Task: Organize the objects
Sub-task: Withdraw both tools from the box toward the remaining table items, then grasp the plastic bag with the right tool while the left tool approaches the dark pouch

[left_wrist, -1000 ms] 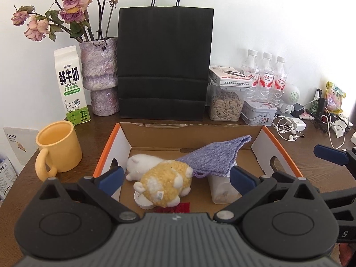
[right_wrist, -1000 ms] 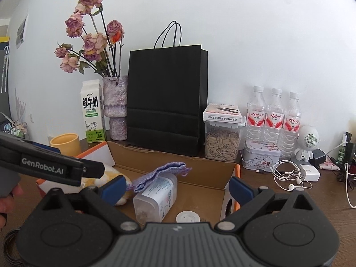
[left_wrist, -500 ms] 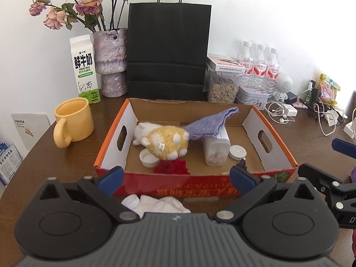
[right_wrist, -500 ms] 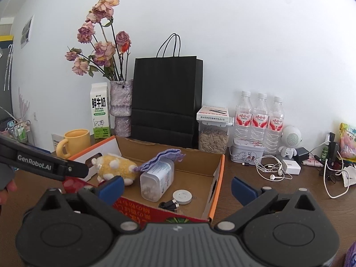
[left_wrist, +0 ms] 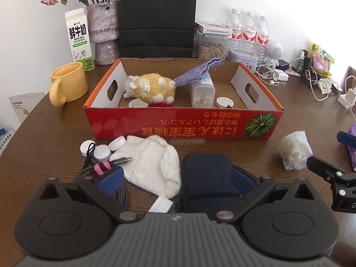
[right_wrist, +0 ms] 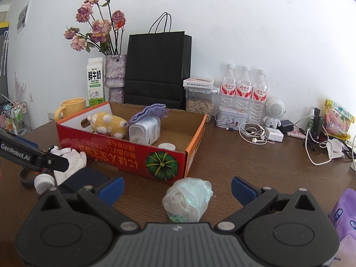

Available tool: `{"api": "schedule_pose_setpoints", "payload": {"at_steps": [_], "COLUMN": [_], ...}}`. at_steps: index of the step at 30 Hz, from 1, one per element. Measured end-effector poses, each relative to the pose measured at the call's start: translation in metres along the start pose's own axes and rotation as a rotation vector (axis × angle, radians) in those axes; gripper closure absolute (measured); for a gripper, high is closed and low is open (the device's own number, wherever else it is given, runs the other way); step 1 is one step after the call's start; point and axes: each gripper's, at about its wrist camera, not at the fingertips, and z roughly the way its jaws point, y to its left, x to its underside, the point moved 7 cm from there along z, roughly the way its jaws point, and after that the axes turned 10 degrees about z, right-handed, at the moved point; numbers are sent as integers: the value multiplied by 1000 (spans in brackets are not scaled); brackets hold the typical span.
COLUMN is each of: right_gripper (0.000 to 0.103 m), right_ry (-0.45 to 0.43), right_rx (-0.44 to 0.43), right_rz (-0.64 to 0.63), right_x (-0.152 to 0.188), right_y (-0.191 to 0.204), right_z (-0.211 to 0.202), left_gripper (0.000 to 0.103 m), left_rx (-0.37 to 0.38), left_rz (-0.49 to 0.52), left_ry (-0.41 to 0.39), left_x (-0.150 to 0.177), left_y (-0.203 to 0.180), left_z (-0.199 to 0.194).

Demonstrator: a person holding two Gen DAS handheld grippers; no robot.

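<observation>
Jaws of both grippers are standing wide open, gripping nothing. Left gripper (left_wrist: 175,179) is hovering low over the counter (left_wrist: 55,133), with a white cloth (left_wrist: 153,162) and a dark blue pouch (left_wrist: 207,178) lying between its fingers. Right gripper (right_wrist: 176,188) is hovering over a crumpled plastic bag (right_wrist: 187,199), which is lying on the counter between its fingers, touching neither. Cardboard box (left_wrist: 182,125) is sitting just beyond the cloth and pouch, holding a yellow plush toy (left_wrist: 155,87), a plastic jar (left_wrist: 203,92) lying on its side, a purple cloth (left_wrist: 198,72) draped over the jar, and a white cap (left_wrist: 224,101). Braided cable (left_wrist: 100,169) and white lids (left_wrist: 101,150) are lying just left of the white cloth.
</observation>
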Motion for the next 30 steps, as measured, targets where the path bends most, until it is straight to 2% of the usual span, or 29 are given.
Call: {"api": "schedule_pose_setpoints", "payload": {"at_steps": [9, 19, 30], "right_gripper": [0, 0, 0], "right_ry": [40, 55, 93], "right_rx": [12, 18, -29], "right_rz": [-10, -51, -73], "right_x": [24, 23, 15], "right_y": [-10, -20, -22], "right_z": [1, 14, 45], "left_gripper": [0, 0, 0], "left_rx": [11, 49, 37], "left_rz": [1, 57, 73], "left_ry": [14, 30, 87], "left_x": [14, 18, 21], "left_y": [-11, -42, -55], "left_z": [-5, 3, 26]}}
